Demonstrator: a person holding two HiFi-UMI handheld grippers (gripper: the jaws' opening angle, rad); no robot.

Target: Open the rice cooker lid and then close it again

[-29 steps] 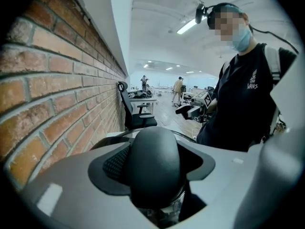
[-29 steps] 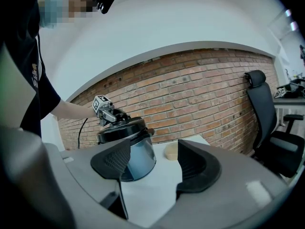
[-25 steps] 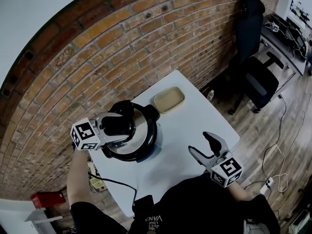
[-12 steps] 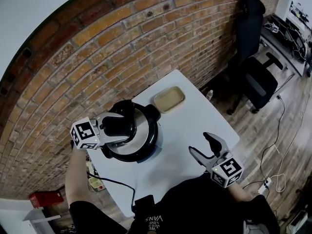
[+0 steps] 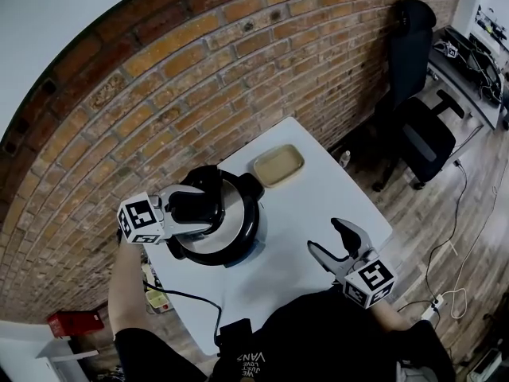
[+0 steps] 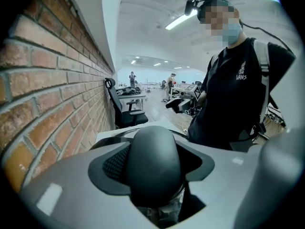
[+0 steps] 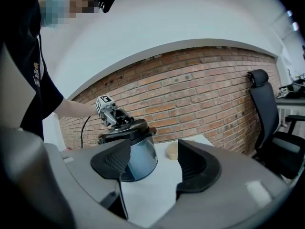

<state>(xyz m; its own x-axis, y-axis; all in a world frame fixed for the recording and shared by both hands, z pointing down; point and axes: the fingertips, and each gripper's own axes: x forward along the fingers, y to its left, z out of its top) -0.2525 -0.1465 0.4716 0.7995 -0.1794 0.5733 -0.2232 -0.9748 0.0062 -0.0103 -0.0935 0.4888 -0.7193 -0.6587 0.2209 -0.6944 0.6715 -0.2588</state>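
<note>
A black and silver rice cooker (image 5: 235, 237) stands at the left of the white table (image 5: 318, 201), and its lid (image 5: 225, 203) lies down on the pot. My left gripper (image 5: 195, 205) reaches over the lid from the left. Its jaws are closed round the lid's black rounded handle (image 6: 155, 159), which fills the gap between the pads (image 6: 116, 165). My right gripper (image 5: 328, 235) hovers open over the table's near right part with nothing between its fingers. From the right gripper view the cooker (image 7: 139, 157) shows ahead, with the left gripper (image 7: 119, 119) on top of it.
A shallow tan dish (image 5: 277, 165) lies on the table behind the cooker, close to the brick wall (image 5: 159, 94). A black power cable (image 5: 187, 299) runs off the table's near left edge. A black office chair (image 5: 421, 126) stands at the right on the wooden floor.
</note>
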